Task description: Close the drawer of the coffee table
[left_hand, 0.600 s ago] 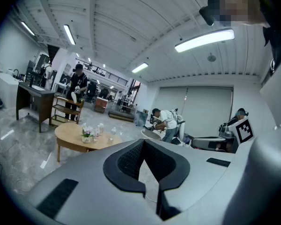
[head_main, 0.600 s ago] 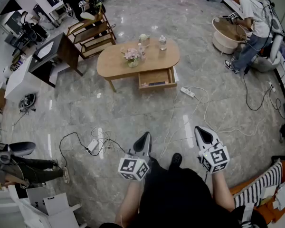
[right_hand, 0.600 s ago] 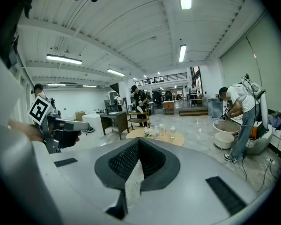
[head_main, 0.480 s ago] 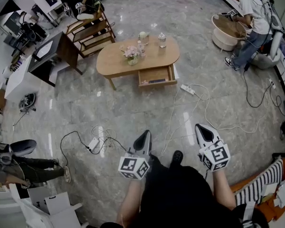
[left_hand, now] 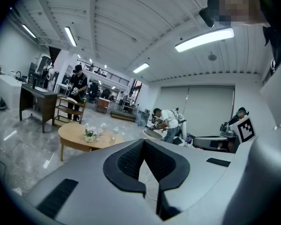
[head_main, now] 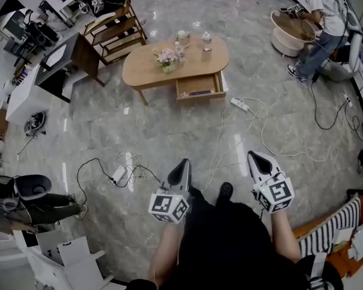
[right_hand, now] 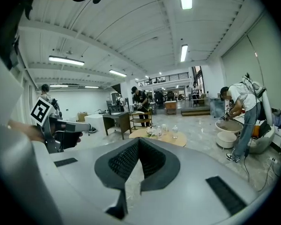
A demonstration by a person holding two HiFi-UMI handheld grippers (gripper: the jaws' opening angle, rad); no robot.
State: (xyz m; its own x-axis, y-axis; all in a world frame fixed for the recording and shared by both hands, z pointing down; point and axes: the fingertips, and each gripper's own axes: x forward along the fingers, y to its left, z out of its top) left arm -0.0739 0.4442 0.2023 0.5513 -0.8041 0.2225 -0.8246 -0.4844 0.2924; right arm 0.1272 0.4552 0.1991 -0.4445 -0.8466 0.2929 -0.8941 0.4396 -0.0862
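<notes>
- Nearest us, the left hand-held gripper and the right hand-held gripper both have their jaws pressed together with nothing between them; the right sits at 3 o'clock of the left
- Ahead lies glossy marble floor; a power strip with its dark cable lies at 9 o'clock of the left one, and a second strip trails white cables at 1 o'clock
- We judge those leads a trip risk and would walk the clear lane between them
- The drawer stands pulled out of the near side of the oval wooden desk at 12 o'clock, well apart from both tools, with something dark inside
- We judge the step in hand to be the approach; to do it well, we should come square to the drawer front, set a closed tip on its middle and push straight and slowly, so the flowers and glass jars do not topple
- Farther off, a wooden shelf stands at 11 o'clock and a person bends over a round tub at 2 o'clock, in an open hall with strip lights
</notes>
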